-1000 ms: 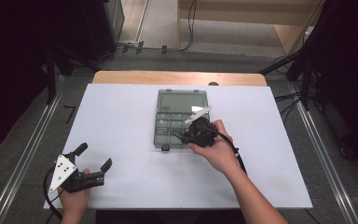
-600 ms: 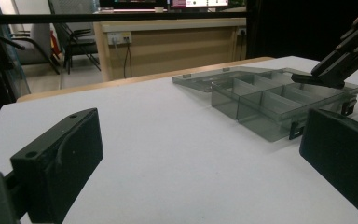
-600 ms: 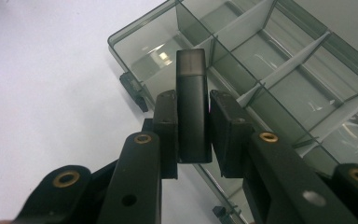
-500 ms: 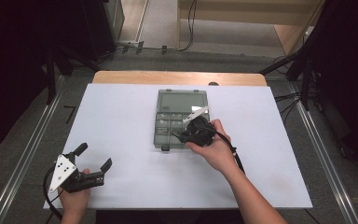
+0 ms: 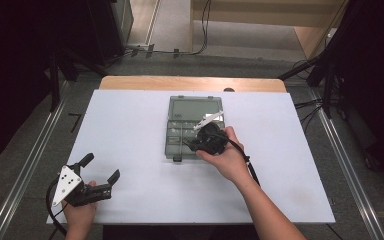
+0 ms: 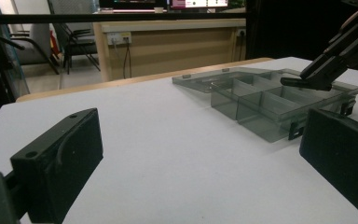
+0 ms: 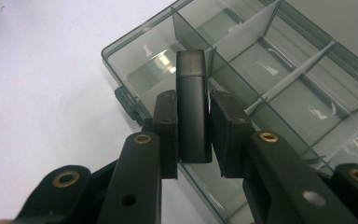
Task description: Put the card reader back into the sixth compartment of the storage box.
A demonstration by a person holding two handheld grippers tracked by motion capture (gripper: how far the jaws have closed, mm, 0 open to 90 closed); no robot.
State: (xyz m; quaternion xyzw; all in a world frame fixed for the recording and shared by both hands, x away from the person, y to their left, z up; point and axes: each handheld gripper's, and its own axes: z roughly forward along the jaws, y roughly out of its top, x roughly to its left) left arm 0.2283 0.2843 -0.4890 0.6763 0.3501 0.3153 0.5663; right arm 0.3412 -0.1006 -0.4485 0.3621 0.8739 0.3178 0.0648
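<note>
Little had changed over the last second: the right gripper (image 5: 194, 144) still held a small dark block (image 7: 193, 107) in its jaws over the open organiser box (image 5: 180, 136) mid-bench, suggesting placement was imminent, while the left gripper (image 5: 100, 170) stayed wide open at 7 o'clock.

A smoky translucent compartment box (image 5: 196, 129) lies open on the table, lid flat behind it. A small flat black block (image 7: 193, 102) stands clamped between the right gripper's (image 7: 193, 135) jaws, its tip over the box's corner compartment.
</note>
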